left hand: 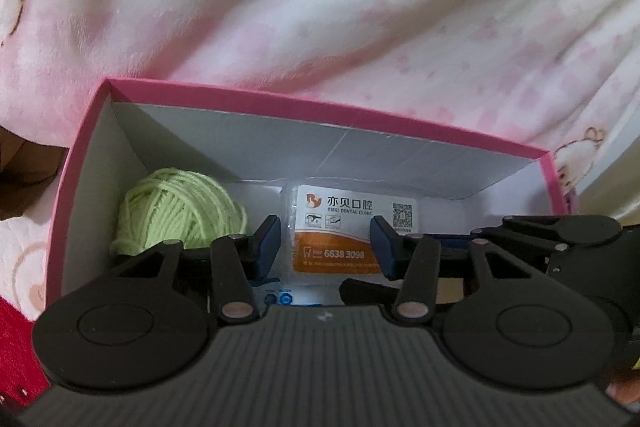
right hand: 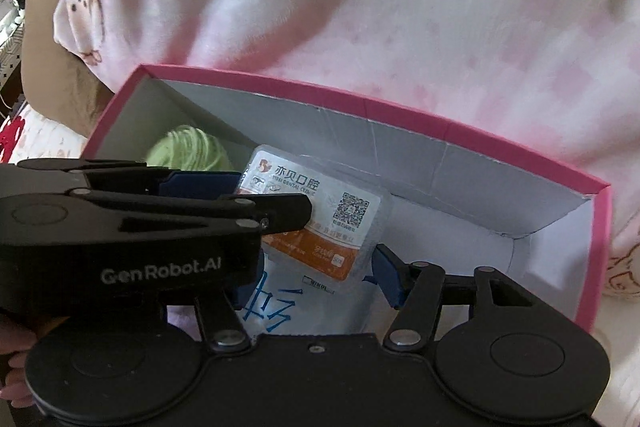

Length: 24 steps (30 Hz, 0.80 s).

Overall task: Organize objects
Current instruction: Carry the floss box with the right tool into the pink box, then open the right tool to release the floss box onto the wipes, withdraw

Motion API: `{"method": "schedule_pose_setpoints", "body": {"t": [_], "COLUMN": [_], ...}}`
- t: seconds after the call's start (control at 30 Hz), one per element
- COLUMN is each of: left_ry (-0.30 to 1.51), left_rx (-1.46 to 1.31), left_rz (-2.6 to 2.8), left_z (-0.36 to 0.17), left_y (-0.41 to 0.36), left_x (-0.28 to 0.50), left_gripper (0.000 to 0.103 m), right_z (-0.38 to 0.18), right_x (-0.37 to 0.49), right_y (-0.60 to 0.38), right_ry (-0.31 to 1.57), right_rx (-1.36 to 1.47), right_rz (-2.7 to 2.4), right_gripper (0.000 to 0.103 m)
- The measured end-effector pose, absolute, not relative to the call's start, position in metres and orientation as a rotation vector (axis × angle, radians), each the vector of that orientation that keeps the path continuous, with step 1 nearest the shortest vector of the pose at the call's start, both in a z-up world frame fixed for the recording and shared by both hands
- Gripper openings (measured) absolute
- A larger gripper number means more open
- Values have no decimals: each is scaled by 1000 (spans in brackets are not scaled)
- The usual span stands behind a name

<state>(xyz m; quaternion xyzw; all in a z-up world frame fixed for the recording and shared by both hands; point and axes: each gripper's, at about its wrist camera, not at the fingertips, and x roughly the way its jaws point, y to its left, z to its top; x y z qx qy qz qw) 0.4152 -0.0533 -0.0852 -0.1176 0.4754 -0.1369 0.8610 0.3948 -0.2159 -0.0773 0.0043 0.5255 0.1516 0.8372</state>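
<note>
1. Left wrist view: left gripper [left hand: 325,241] held over an open pink box [left hand: 320,113], blue pads [left hand: 267,241] spread apart, nothing between them.
2. Same view: clear plastic case [left hand: 352,223] with a white and orange label lying on the box floor, just beyond the spread pads, near the far wall.
3. Same view: ball of green yarn [left hand: 180,211] tucked in the far left corner of the box, just beside the case, contact between them not clear.
4. Same view: right gripper [left hand: 560,239] coming in side-on from the right edge of the box, fingertips hidden behind the left gripper.
5. Same view: pink and white blanket [left hand: 320,7] with cartoon bears lying behind and around the box.
6. Right wrist view: right gripper [right hand: 320,275] over the near part of the box [right hand: 400,115], jaws wide apart, gripping nothing; white bag with blue writing [right hand: 304,307] lying under them.
7. Same view: plastic case [right hand: 320,211] tilted, resting on that bag, between the pads but touched by neither.
8. Same view: left gripper [right hand: 240,199] reaching across from the left edge of the box, its tips over the case's left end; yarn [right hand: 188,147] behind it in the far left corner.
</note>
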Motion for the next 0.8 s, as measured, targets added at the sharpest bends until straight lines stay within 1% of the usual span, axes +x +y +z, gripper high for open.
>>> {"method": "schedule_pose_setpoints", "body": {"t": [0.17, 0.3, 0.37, 0.47, 0.53, 0.67, 0.77, 0.8], "left_ry": [992, 986, 989, 998, 1006, 1024, 1032, 1031], "left_rx": [-234, -214, -198, -198, -196, -177, -157, -149], "left_rz": [-275, -279, -281, -284, -293, -301, -279, -274], "left_z": [-87, -80, -74, -63, -54, -33, -14, -7], "left_y": [-56, -58, -59, -58, -55, -51, -43, -41], "left_x": [414, 409, 404, 393, 382, 355, 337, 329], "left_gripper": [45, 51, 52, 57, 64, 72, 84, 91], "right_z": [-79, -69, -58, -44, -35, -17, 1, 9], "right_x": [393, 379, 366, 345, 330, 299, 276, 267], "right_y": [-209, -213, -217, -224, -228, -230, -232, -232], "right_ry": [1094, 1049, 1014, 979, 956, 938, 910, 898], "right_rx": [-31, -56, -41, 18, 45, 63, 51, 42], "right_rz": [295, 296, 302, 319, 333, 350, 350, 350], "right_gripper": [61, 61, 62, 62, 62, 63, 63, 64]}}
